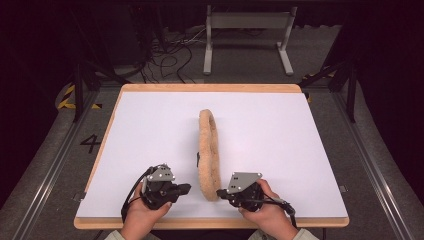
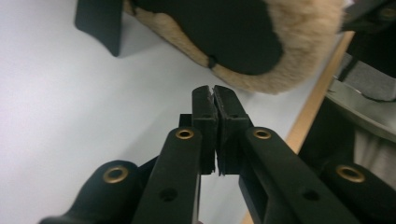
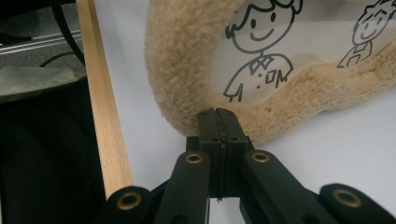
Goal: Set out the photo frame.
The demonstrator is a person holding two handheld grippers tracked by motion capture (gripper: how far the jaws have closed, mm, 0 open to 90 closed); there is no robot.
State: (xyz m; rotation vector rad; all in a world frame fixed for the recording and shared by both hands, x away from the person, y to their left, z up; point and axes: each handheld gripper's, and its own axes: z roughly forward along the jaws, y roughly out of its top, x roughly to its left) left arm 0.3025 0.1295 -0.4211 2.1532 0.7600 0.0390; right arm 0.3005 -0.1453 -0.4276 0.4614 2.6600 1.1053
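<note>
A white table (image 1: 150, 130) with a light wooden rim fills most of the high view. Near its middle a fleecy tan pouch (image 1: 208, 152) stands on edge, running from the table's centre toward the person's side, its near end between the two grippers. In the right gripper view its side is a clear panel (image 3: 280, 51) printed with cartoon figures (two of them can be made out); in the left gripper view the side facing that camera is black. The left gripper (image 1: 182, 189) sits just to the pouch's left, jaws pressed together on nothing, tips near the fleece but apart from it. The right gripper (image 1: 220, 193) points at the pouch's near end, jaws also closed and empty, tips right at the fleecy edge.
</note>
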